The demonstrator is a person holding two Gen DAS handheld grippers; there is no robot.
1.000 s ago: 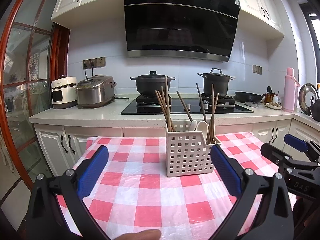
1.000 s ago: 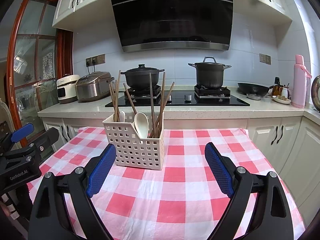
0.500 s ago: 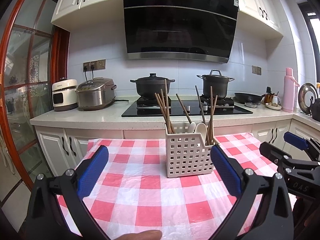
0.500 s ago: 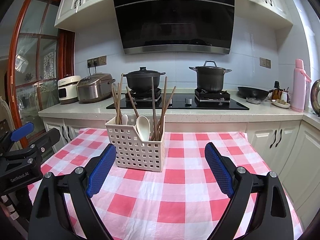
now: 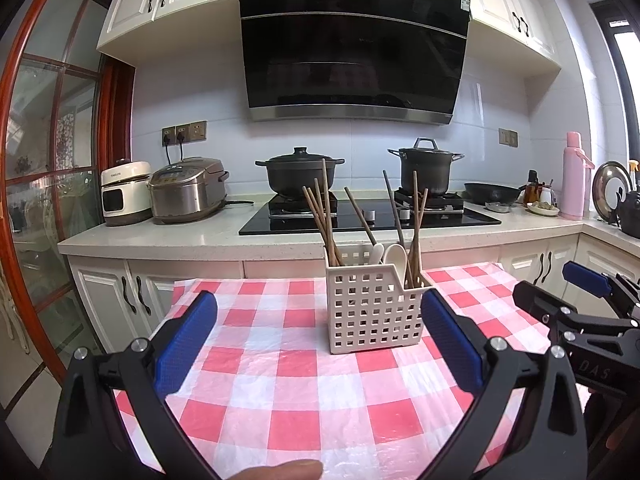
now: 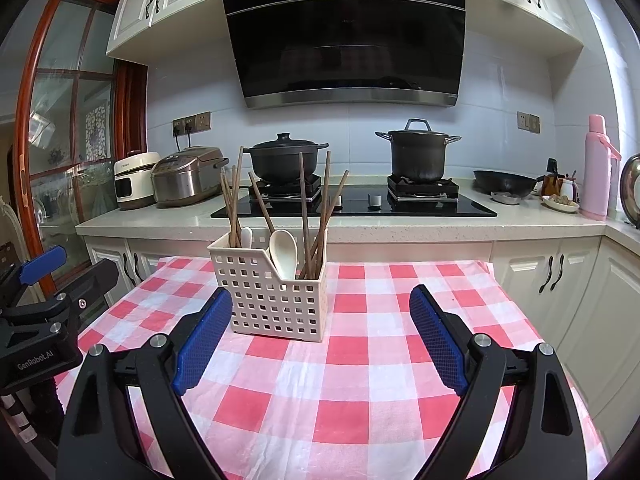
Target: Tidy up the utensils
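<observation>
A white perforated utensil basket (image 5: 374, 308) (image 6: 272, 296) stands on the red-and-white checked tablecloth (image 5: 304, 384) (image 6: 360, 384). In it stand several brown chopsticks (image 5: 326, 216) (image 6: 306, 208) and two white spoons (image 5: 396, 256) (image 6: 283, 252). My left gripper (image 5: 320, 340) is open and empty, held above the cloth short of the basket. My right gripper (image 6: 320, 332) is open and empty too, with the basket ahead and to its left. Each gripper shows at the edge of the other's view, the right gripper (image 5: 572, 300) and the left gripper (image 6: 60, 280).
Behind the table runs a counter (image 6: 360, 224) with a black cooktop, two dark pots (image 5: 300, 172) (image 5: 426, 166), two rice cookers (image 5: 186, 190), a pan and a pink flask (image 5: 573, 176). A glass door with a red frame (image 5: 36, 160) stands at left. A fingertip (image 5: 280, 470) shows at the bottom.
Both grippers have drifted slightly back and up from the basket, so it sits a little lower in both views. Both stay open; the utensils have not moved.
</observation>
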